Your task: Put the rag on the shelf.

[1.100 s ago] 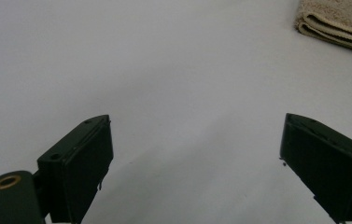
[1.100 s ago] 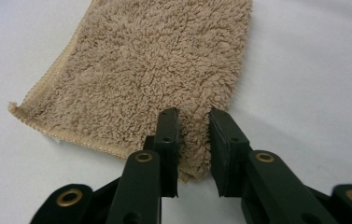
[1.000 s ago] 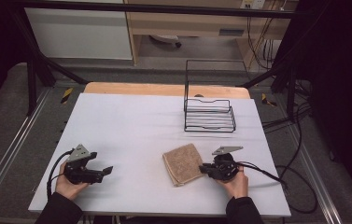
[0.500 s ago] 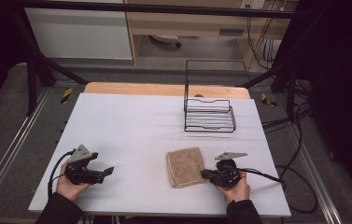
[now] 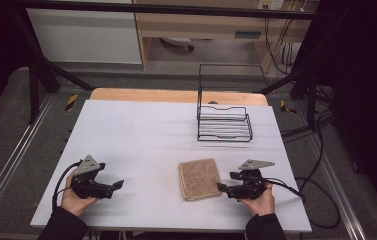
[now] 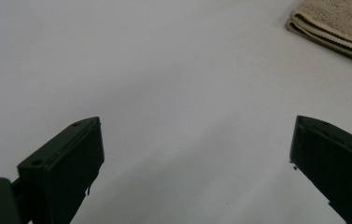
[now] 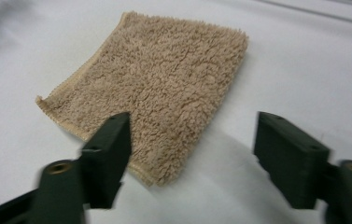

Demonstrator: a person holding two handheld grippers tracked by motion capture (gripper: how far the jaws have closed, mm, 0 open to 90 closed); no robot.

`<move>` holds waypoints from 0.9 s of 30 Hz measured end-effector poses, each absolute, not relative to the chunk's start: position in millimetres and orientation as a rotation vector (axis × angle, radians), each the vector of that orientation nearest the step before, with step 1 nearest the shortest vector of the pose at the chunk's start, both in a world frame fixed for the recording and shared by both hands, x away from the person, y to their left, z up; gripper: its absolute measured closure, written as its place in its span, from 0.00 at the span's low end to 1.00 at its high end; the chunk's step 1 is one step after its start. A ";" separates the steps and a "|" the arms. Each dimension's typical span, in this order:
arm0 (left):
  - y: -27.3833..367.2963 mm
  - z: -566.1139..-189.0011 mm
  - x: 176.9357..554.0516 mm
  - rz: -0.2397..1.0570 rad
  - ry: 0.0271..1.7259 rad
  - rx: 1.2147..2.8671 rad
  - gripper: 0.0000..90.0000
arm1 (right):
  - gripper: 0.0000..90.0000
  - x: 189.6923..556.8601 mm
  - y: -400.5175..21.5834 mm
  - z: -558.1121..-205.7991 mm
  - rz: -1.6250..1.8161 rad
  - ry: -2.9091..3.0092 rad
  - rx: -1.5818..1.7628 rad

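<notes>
A folded tan towel [image 5: 199, 178] lies flat on the white table [image 5: 146, 135], near the front and right of centre. My right gripper [image 5: 222, 187] sits just to the towel's right, pointing left at it. Its jaws have just been opening and stand open [image 7: 192, 135]. The towel's near corner [image 7: 155, 93] lies ahead of the left jaw, and the pads do not press on it. My left gripper [image 5: 117, 185] rests at the front left, pointing right. It is wide open [image 6: 194, 140] and has just been opening a little further, with nothing between its jaws. The towel's edge [image 6: 337, 23] lies far ahead of it.
A black wire rack [image 5: 224, 122] stands at the back right of the table. A wooden strip [image 5: 176, 95] runs along the far edge. Cables [image 5: 321, 200] trail off the table's right side. Bare white surface lies between the two grippers and the rack.
The right gripper has let go of the towel's right edge and opened. The towel has shifted slightly right and now lies straighter. The left gripper stays in place.
</notes>
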State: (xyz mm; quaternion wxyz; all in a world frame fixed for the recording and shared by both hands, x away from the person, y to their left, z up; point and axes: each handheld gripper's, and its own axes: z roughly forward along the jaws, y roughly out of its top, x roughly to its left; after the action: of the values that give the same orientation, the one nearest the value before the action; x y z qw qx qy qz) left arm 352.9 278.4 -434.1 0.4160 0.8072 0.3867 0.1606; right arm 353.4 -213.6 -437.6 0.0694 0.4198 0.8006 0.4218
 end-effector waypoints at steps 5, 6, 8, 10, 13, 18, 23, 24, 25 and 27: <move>272.7 -433.7 355.4 0.403 1.029 2.036 0.03 | 0.04 357.5 -216.2 -434.1 1.281 2.431 1.254; 272.1 -433.6 355.3 0.402 1.030 2.034 0.03 | 0.02 357.1 -217.1 -433.3 1.283 2.419 1.244; 271.3 -432.5 354.8 0.398 1.020 2.034 0.04 | 0.01 355.3 -219.2 -431.3 1.294 2.400 1.214; 270.1 -430.4 354.1 0.401 1.005 2.033 0.04 | 0.01 355.3 -220.8 -429.3 1.311 2.388 1.206; 267.7 -426.0 353.2 0.396 0.980 2.005 0.04 | 0.01 357.2 -222.4 -426.1 1.323 2.360 1.278; 257.9 -419.3 356.6 0.404 1.014 1.961 0.05 | 0.01 359.1 -224.0 -423.8 1.345 2.379 1.235; 239.9 -414.9 363.0 0.396 1.015 1.972 0.06 | 0.02 364.3 -224.5 -421.6 1.377 2.390 1.188; 235.1 -413.9 364.2 0.398 1.011 1.979 0.06 | 0.03 368.6 -223.8 -420.4 1.363 2.379 1.187; 229.8 -413.0 365.6 0.398 1.009 1.980 0.07 | 0.03 371.0 -223.2 -419.8 1.359 2.378 1.188; 218.7 -410.9 368.8 0.390 1.001 1.979 0.07 | 0.04 373.6 -222.8 -419.1 1.352 2.375 1.182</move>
State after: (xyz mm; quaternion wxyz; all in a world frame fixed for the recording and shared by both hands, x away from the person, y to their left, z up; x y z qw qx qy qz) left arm 368.8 218.7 -410.9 0.4305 0.7933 0.4012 0.1562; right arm 373.6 -222.8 -419.1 0.0818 0.3957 0.7950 0.4524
